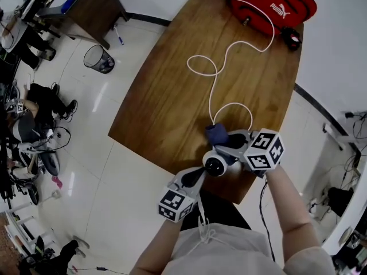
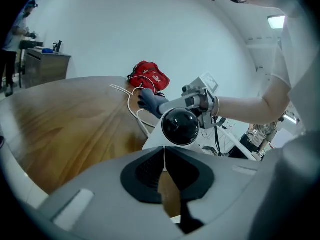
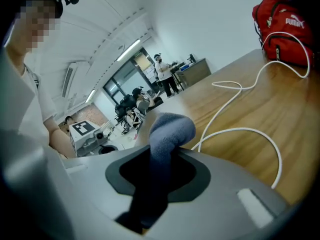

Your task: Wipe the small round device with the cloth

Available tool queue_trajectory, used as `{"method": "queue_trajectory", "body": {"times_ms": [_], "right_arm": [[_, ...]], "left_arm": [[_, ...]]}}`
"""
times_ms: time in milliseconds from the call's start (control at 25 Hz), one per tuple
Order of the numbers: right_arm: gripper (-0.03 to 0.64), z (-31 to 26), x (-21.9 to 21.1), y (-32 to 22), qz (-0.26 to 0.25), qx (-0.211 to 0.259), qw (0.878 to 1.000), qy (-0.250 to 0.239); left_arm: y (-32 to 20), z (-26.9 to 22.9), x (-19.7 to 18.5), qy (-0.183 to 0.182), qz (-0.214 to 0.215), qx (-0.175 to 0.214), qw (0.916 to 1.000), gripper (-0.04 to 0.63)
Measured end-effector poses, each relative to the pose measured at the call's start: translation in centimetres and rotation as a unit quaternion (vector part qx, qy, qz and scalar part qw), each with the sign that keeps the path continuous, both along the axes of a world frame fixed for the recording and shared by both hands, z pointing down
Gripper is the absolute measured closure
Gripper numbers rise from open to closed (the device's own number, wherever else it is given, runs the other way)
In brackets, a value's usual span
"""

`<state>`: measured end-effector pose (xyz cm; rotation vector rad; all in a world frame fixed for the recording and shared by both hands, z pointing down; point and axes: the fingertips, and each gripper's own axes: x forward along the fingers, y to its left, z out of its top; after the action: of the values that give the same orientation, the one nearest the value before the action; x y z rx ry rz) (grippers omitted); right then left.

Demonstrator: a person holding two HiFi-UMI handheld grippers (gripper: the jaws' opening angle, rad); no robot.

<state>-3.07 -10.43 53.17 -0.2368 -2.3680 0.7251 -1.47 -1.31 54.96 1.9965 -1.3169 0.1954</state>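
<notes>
Pressed nearly together, the jaws of the left gripper (image 1: 202, 173) (image 2: 164, 149) pinch the lower white edge of the small round device (image 1: 215, 165) (image 2: 180, 126), whose white body rises straight from their tips, its glossy black dome facing the left gripper view's camera. On the right gripper (image 1: 225, 142) (image 3: 162, 151) the jaws clamp the blue cloth (image 1: 216, 134) (image 3: 170, 129). A dark fold of it fills the gap between them and a rounded wad bulges out past the tips. In the left gripper view the cloth (image 2: 150, 101) sits just up and to the left of the dome, very close to it, though whether the two touch cannot be told. The device is over the wooden table (image 1: 172, 96) (image 2: 60, 114) (image 3: 260, 104) just inside its near edge, toward the near right corner, with the cloth a little farther in. A white cable (image 1: 213, 90) (image 2: 131, 109) (image 3: 240, 130) loops along the table from beside the cloth toward the far end. There a red bag (image 1: 269, 2) (image 2: 149, 75) (image 3: 282, 29) lies close to the far edge. On the floor off the table's left edge stands a black mesh wastebasket (image 1: 98, 59).
</notes>
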Motion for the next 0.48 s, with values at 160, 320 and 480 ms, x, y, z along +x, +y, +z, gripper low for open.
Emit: {"method": "queue_trajectory", "body": {"times_ms": [160,320,480], "right_arm": [[0.514,2.6,0.9,-0.3,-0.004,0.014,0.999,0.032],[0.514,4.1,2.4,-0.2,-0.006,0.023,0.998,0.062],[0.512,3.8,3.4,-0.9,0.001,0.031,0.997,0.063]], "left_arm": [[-1.1,0.0,-0.9,0.000,-0.017,0.008,0.9998,0.580],[-3.0,-0.2,-1.9,-0.006,-0.031,0.018,0.9994,0.598],[-4.4,-1.6,-2.7,-0.012,-0.053,0.041,0.9977,0.589]]}}
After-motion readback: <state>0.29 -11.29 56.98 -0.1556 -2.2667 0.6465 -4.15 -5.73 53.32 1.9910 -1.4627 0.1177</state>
